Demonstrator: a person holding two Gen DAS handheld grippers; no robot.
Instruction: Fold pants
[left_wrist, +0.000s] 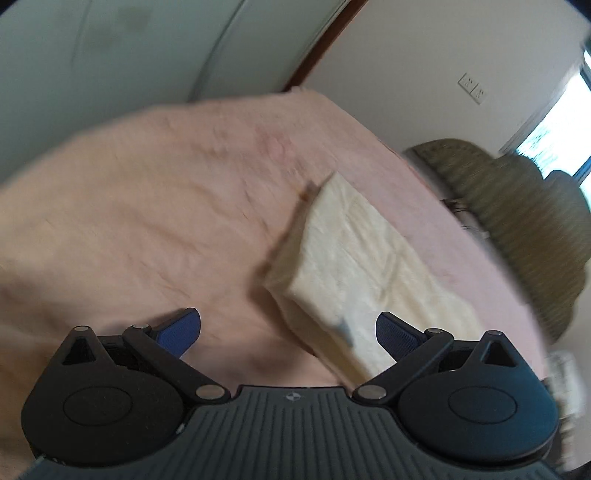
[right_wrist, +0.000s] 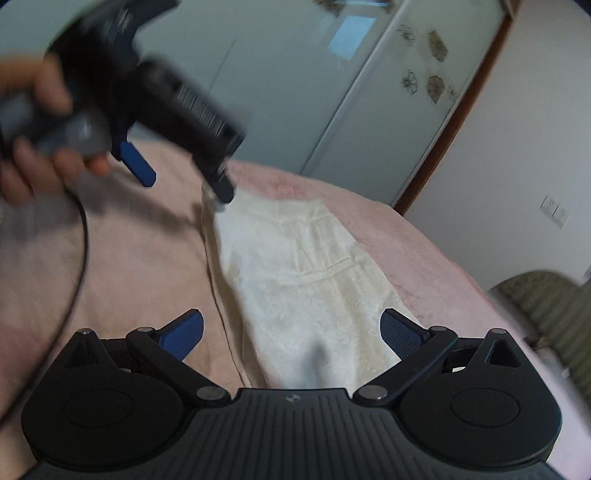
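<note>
The cream pants (left_wrist: 354, 258) lie folded into a thick oblong on the pink blanket (left_wrist: 147, 203). My left gripper (left_wrist: 288, 325) is open above the near corner of the fold, its blue pads (left_wrist: 181, 332) wide apart with nothing between them. In the right wrist view the pants (right_wrist: 306, 266) stretch away along the blanket (right_wrist: 129, 258). My right gripper (right_wrist: 291, 325) is open over their near end. The left gripper (right_wrist: 184, 186), held by a hand (right_wrist: 33, 173), hovers blurred at the far left corner of the pants, fingers spread.
A grey-green wardrobe (right_wrist: 295, 92) with flower decals stands behind the bed. An olive striped chair (left_wrist: 517, 221) sits past the bed's right edge, near a bright window (left_wrist: 561, 125). A wall socket (left_wrist: 472, 88) is on the white wall. A black cable (right_wrist: 79, 266) hangs from the left gripper.
</note>
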